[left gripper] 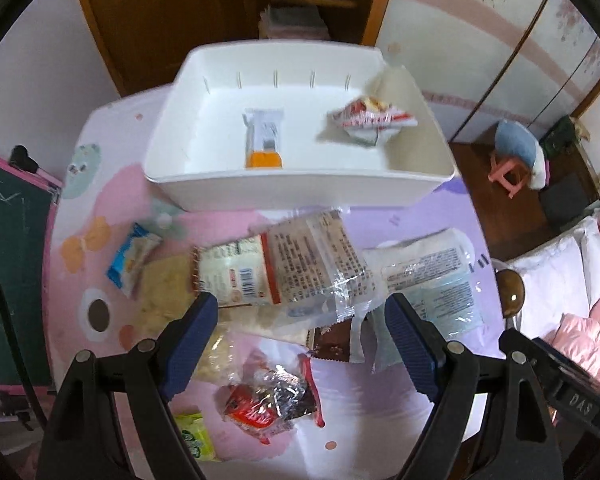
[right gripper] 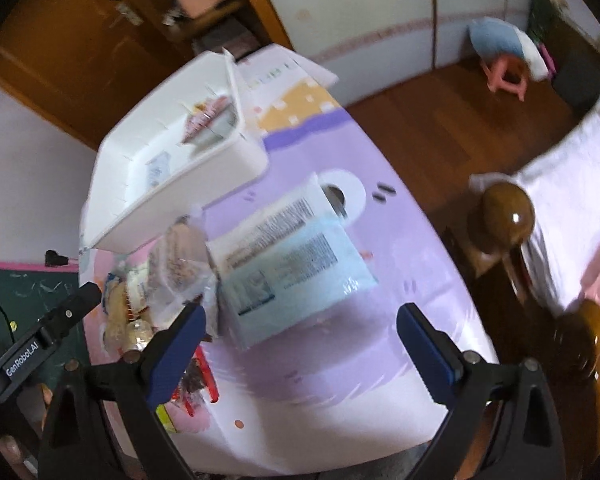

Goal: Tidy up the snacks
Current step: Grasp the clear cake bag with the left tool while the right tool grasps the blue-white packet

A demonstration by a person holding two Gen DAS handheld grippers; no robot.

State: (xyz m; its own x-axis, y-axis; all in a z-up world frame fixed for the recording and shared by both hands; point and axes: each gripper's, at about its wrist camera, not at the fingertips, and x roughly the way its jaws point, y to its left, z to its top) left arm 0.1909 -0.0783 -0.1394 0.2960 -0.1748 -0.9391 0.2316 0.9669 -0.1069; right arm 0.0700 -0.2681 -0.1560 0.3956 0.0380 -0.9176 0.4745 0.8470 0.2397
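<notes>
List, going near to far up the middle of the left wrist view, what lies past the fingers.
Red crinkly snack packet → clear packet with red stripe → near wall of the white bin → orange-ended bar inside the bin → wooden shelf unit behind the table.

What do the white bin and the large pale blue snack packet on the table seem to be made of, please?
The white bin looks like moulded plastic with a smooth, fairly matte finish: its walls are uniform, the corners rounded, with thin slots along the back wall. The pale blue snack packet appears to be glossy plastic film, judging by its creases and bright glare spots; whether it is foil-lined cannot be told.
</notes>
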